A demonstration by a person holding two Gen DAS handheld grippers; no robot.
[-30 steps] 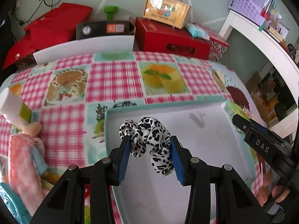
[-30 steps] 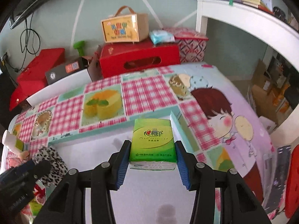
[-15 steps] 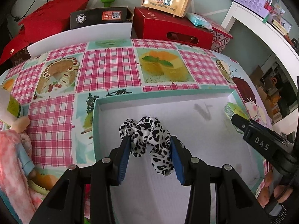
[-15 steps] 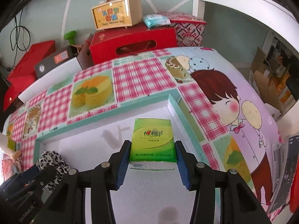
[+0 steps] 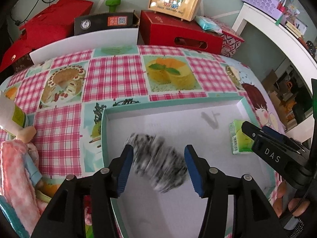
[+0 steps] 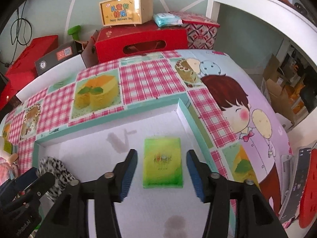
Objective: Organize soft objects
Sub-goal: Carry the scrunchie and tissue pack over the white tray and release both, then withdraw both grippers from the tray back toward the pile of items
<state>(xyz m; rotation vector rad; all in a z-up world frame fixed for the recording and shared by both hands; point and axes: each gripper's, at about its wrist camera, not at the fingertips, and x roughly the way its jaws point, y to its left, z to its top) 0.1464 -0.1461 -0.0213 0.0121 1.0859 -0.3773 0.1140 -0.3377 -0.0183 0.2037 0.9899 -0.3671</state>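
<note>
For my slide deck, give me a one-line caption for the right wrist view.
Right gripper open, jaws just widened, green tissue pack released between them in the white tray.

Your inventory: scrunchie point(image 5: 158, 162), black-and-white leopard print, motion-blurred. Tissue pack point(image 6: 162, 165), bright green with yellow. Tray point(image 5: 172, 104), teal rim, white inside. Tablecloth point(image 5: 115, 79), pink-and-white gingham squares, cake pictures, a cartoon child at its right edge. Your grippers' pads point(image 5: 124, 168), blue on black arms. Fuzzy cloth point(image 5: 15, 178) at the tablecloth's left edge, pink and white.
</note>
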